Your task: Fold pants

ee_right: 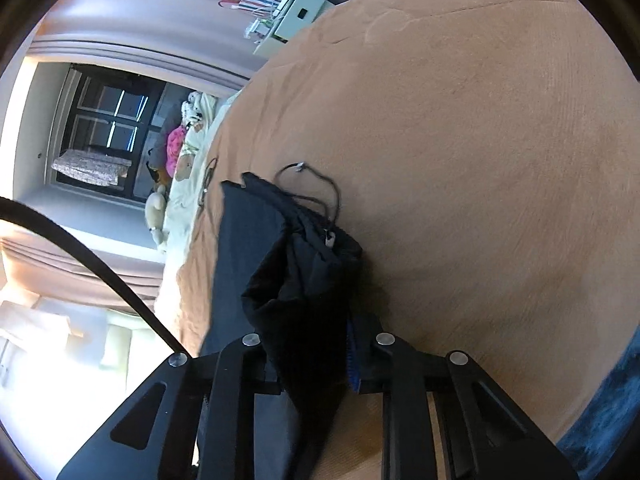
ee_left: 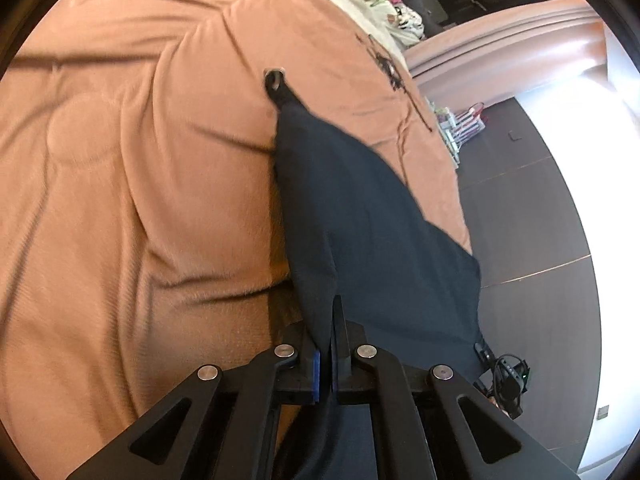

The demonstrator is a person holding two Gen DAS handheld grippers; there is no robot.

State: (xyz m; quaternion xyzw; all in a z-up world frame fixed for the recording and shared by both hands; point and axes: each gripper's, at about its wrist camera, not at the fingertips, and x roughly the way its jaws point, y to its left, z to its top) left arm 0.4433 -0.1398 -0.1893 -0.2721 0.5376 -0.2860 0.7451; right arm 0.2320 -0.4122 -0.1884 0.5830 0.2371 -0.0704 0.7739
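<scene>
Gripping dark navy pants (ee_left: 360, 216) in both grippers above an orange-brown bedspread (ee_left: 120, 160); left gripper (ee_left: 326, 344) pinching a thin fold of the fabric, blue-padded fingers (ee_left: 316, 372) nearly meeting; cloth stretching away from there in a taut sheet up to a narrow corner with a small loop, lying against the bedspread; far edge of the fabric hanging past the side of the bed over dark floor (ee_left: 528, 208); right gripper (ee_right: 312, 344) clamping a thick bunched wad of the pants (ee_right: 296, 264), fingers standing somewhat apart around it; thin drawstring (ee_right: 316, 192) curling out of the bunch onto the bedspread (ee_right: 480, 160); cream bedding (ee_right: 188, 184) lying further along the bed.
</scene>
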